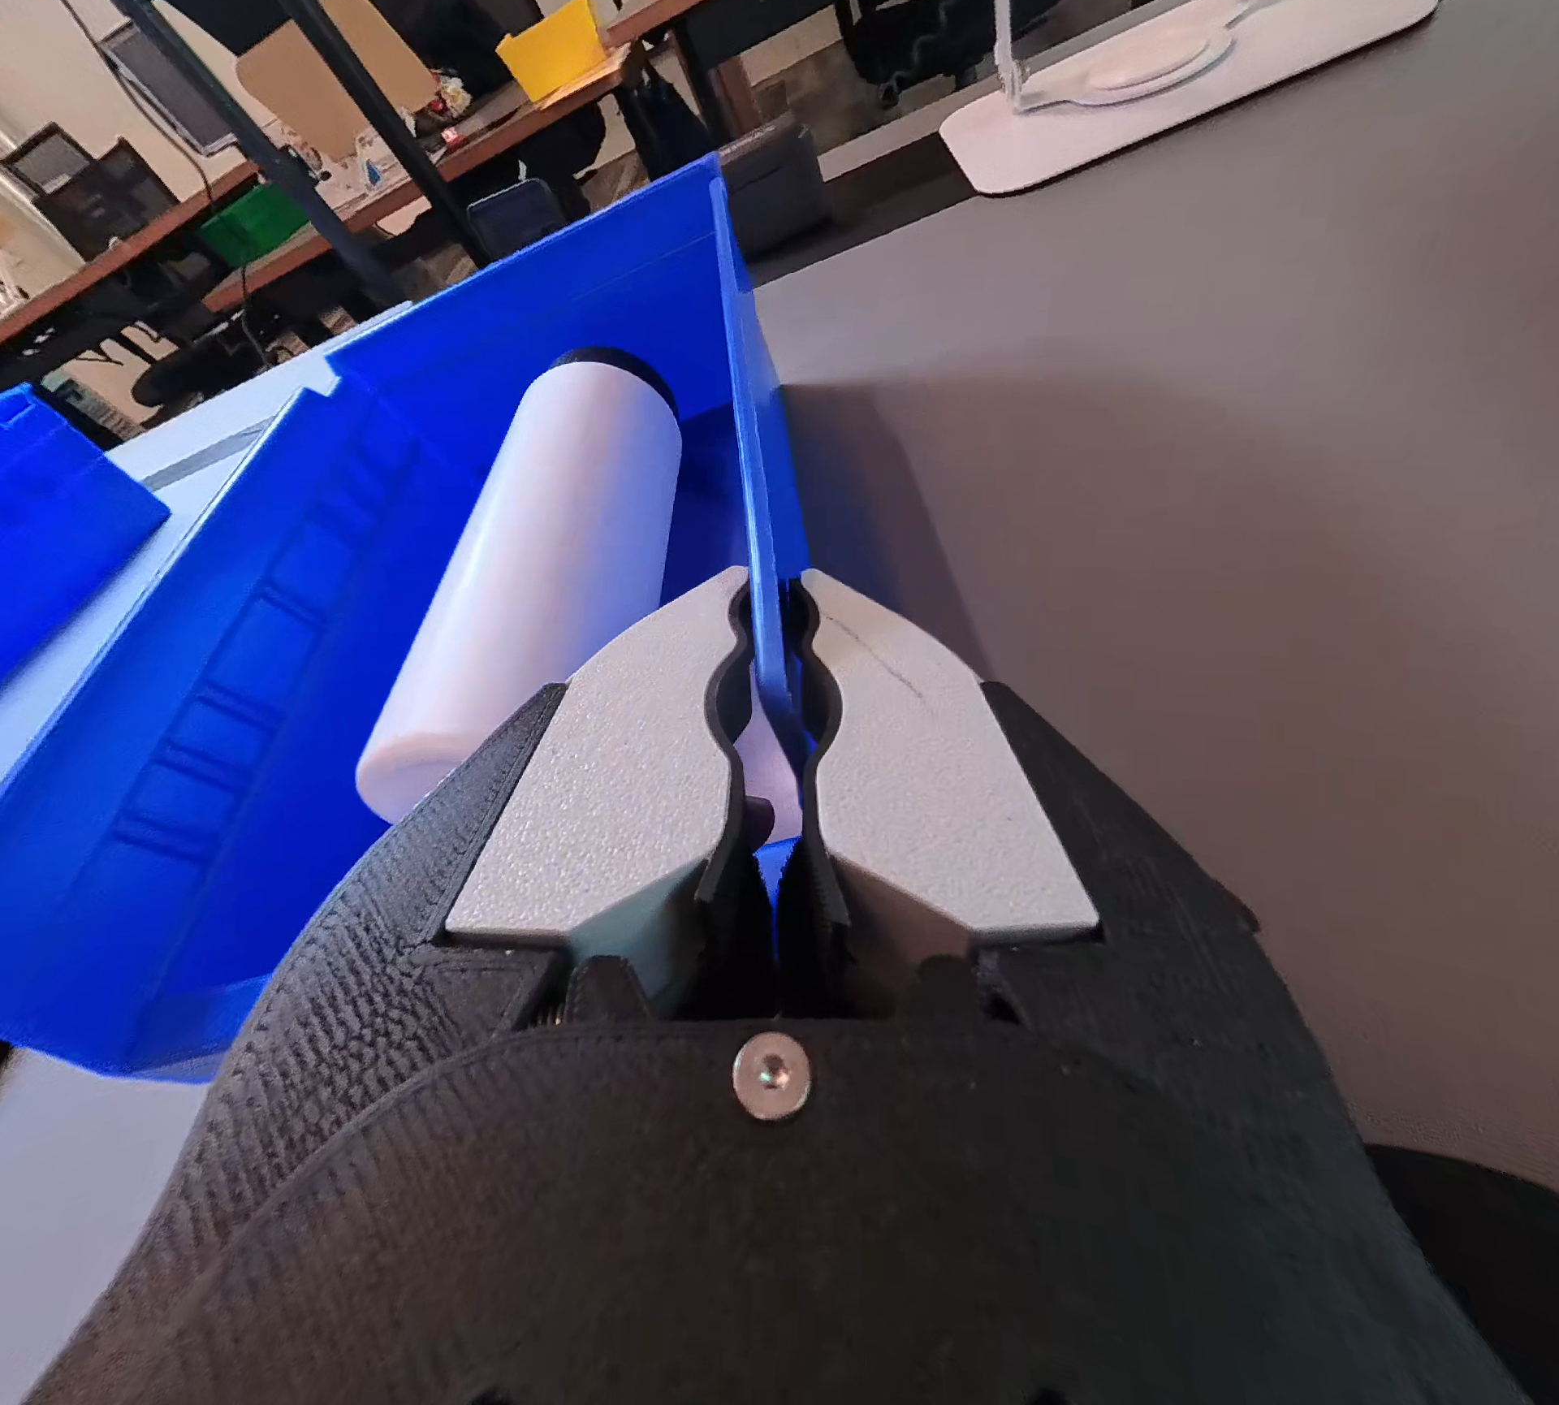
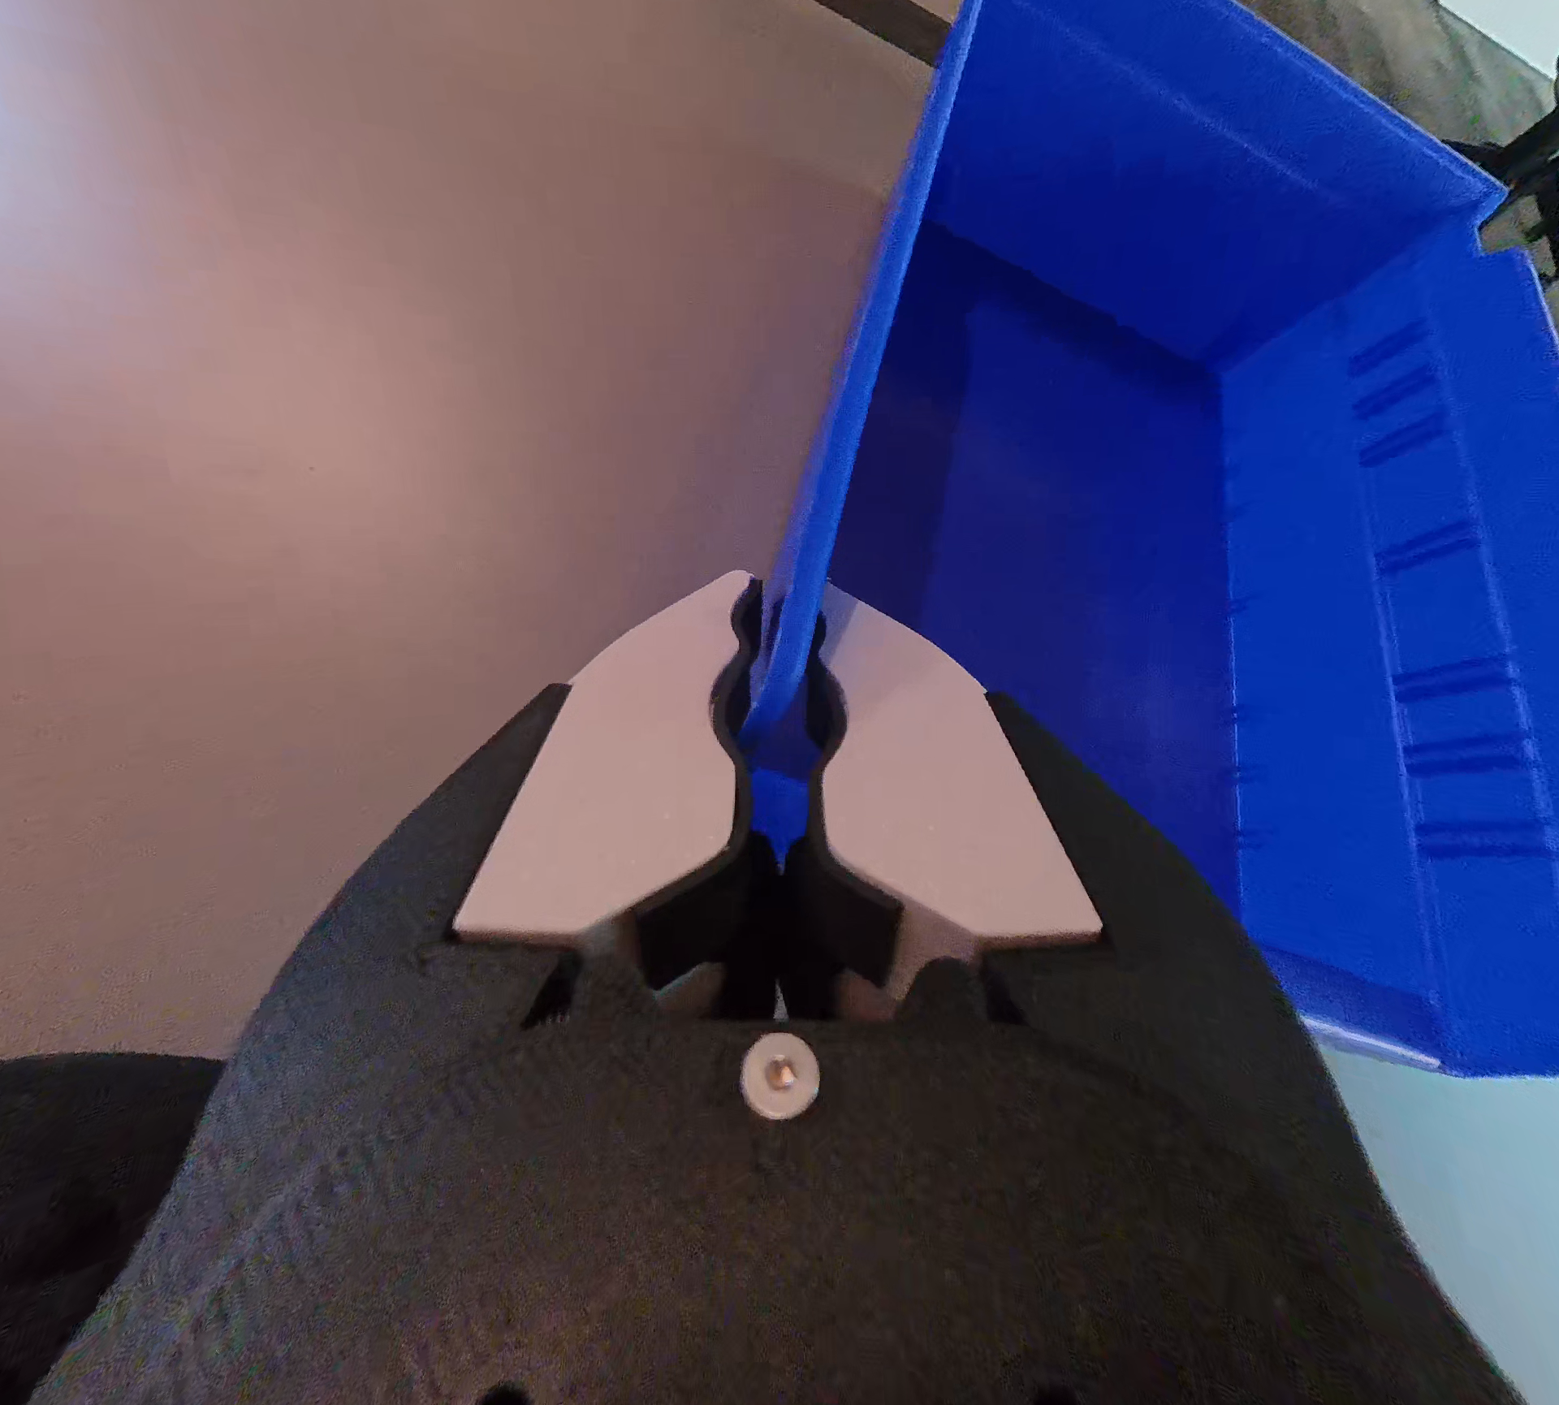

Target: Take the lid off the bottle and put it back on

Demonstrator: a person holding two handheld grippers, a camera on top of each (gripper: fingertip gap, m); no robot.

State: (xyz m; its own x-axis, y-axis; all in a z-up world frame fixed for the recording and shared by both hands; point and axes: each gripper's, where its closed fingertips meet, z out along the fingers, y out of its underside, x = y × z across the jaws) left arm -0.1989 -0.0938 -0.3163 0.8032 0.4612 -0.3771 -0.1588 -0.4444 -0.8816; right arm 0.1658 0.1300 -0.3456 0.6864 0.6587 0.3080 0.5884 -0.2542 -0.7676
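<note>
To the left of the left gripper's (image 1: 772,609) fingers, inside a blue bin (image 1: 278,689), the white bottle (image 1: 540,580) lies on its side, its black lid (image 1: 620,367) at the far end, pointing away. The fingers themselves are clamped on the bin's near side wall, the thin blue edge running straight out from between them, with the grey tabletop (image 1: 1181,563) to their right. In the right wrist view the right gripper (image 2: 780,618) is likewise pinched on a blue bin wall (image 2: 860,394), tabletop to the left of its fingers and the bin's hollow to their right; no bottle shows in that view, and I cannot tell whether this is the same wall the other gripper holds.

The lid is not yet touched, so the step in hand looks like handling the bin rather than the bottle. To do it well, keep both grips level so the bin does not tip and set the bottle rolling. Next, let go of the wall, open one pair of fingers wide across the bottle's smooth round body, which may slip, and bring the other squarely onto the lid.
</note>
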